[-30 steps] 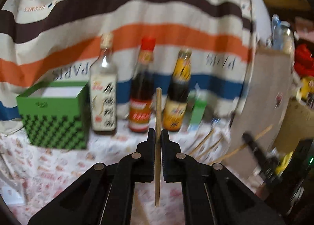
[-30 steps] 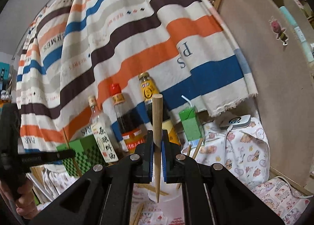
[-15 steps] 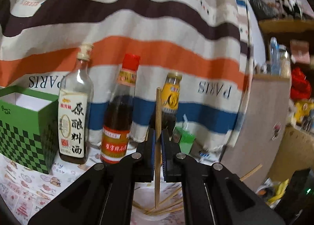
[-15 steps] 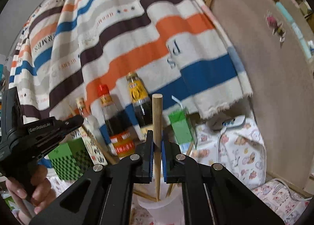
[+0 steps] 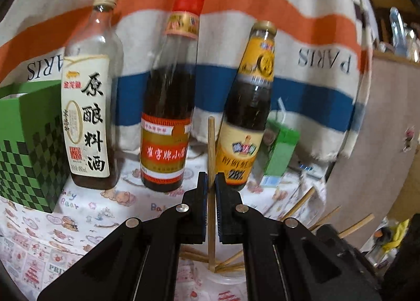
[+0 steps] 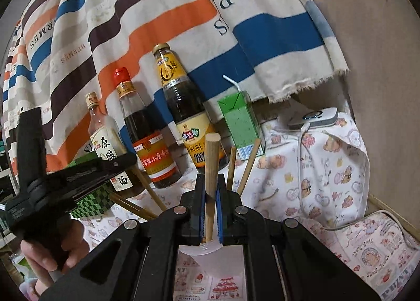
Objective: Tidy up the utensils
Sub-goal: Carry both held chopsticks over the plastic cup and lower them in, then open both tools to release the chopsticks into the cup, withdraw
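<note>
In the left wrist view my left gripper (image 5: 211, 177) is shut on a thin wooden chopstick (image 5: 211, 143) held upright. Its lower end dips into a clear plastic cup (image 5: 228, 278) that holds several chopsticks (image 5: 231, 265). In the right wrist view my right gripper (image 6: 210, 180) is shut on a thicker round-topped chopstick (image 6: 212, 154), upright, with its tip over the same cup (image 6: 207, 251). Two more chopsticks (image 6: 249, 164) lean out of the cup behind it. The left gripper (image 6: 118, 164) shows at the left of that view, held by a hand (image 6: 52, 256), its chopstick (image 6: 149, 190) slanting toward the cup.
Three sauce bottles (image 5: 168, 106) stand close behind the cup, with a green checked box (image 5: 29, 148) to their left and a green juice carton (image 6: 241, 127) to their right. A striped cloth (image 6: 157, 12) hangs behind. A white device with a cable (image 6: 315, 117) lies right, by a brown board (image 6: 380, 64).
Both grippers have sunk and come in over the cup, each still holding its chopstick. The left one swung right, from the green box toward the bottles, and its chopstick's end now sits in the cup.
</note>
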A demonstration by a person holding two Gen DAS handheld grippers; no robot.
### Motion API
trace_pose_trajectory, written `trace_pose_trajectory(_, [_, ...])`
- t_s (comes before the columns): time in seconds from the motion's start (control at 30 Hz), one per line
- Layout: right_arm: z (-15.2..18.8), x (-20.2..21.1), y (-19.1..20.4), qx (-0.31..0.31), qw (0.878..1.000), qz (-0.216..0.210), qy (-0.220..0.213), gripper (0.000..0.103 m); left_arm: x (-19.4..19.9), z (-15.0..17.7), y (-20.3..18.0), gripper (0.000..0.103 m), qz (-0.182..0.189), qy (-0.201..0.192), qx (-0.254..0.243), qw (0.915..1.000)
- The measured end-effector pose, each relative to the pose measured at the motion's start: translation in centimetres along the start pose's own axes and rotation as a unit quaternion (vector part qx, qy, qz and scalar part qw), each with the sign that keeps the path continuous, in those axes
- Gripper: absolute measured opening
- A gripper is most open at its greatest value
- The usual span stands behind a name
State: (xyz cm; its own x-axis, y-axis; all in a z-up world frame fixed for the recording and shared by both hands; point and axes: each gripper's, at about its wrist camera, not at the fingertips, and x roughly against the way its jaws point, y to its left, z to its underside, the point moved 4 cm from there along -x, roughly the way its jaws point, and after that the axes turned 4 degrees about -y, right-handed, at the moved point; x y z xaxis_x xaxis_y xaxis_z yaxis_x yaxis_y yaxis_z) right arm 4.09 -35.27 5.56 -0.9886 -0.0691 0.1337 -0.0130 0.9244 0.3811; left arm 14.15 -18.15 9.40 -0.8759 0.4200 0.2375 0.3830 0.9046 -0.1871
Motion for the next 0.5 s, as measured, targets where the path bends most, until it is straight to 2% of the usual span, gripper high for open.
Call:
trace_pose_trajectory(0.27, [0.5, -0.8, -0.7, -0.014, 1.000, 0.004, 0.023, 0.008, -1.8, 0.7, -0.2, 0.005, -0.014, 0.023, -0.006, 0.9996])
trace_pose_trajectory(0.33, [0.6, -0.9, -0.7, -0.011, 1.000, 0.006, 0.027, 0.008, -2.0, 0.7, 0.0, 0.005, -0.011, 0.030, -0.002, 0.9995])
trace_pose_trajectory(0.43, [0.7, -1.1, -0.8, -0.011, 0.999, 0.008, 0.032, 0.008, -2.5, 0.8, 0.2, 0.005, 0.017, 0.053, 0.019, 0.9982])
trace_pose_trajectory(0.5, [0.8, -1.2, -0.8, -0.010, 0.999, 0.011, 0.037, 0.009, -2.4, 0.7, 0.2, 0.005, -0.003, 0.048, 0.005, 0.9989])
